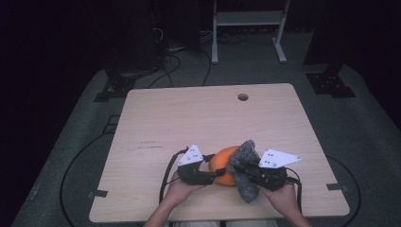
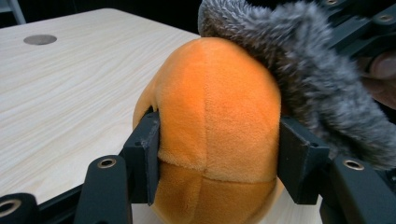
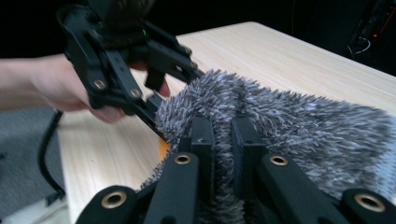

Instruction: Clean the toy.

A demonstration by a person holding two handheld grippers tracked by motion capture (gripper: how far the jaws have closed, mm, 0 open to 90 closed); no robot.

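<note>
An orange plush ball point(image 1: 222, 163) rests on the wooden table point(image 1: 189, 113) near its front edge. In the left gripper view my left gripper point(image 2: 222, 158) is shut on the orange plush ball point(image 2: 215, 116), its pads pressing into both sides. A grey furry cloth point(image 1: 243, 153) drapes over the ball's right side. My right gripper point(image 3: 222, 135) is shut on a fold of that grey furry cloth point(image 3: 303, 126). In the high view the left gripper point(image 1: 215, 172) and right gripper point(image 1: 236, 168) face each other across the ball. The left gripper point(image 3: 149, 105) touches the cloth's far edge.
A round cable hole point(image 1: 243, 97) sits near the table's far edge. Behind the table stand a white frame point(image 1: 246, 19) and black stands point(image 1: 331, 80), with cables point(image 1: 85, 156) trailing on the grey floor. Bare tabletop stretches ahead of both grippers.
</note>
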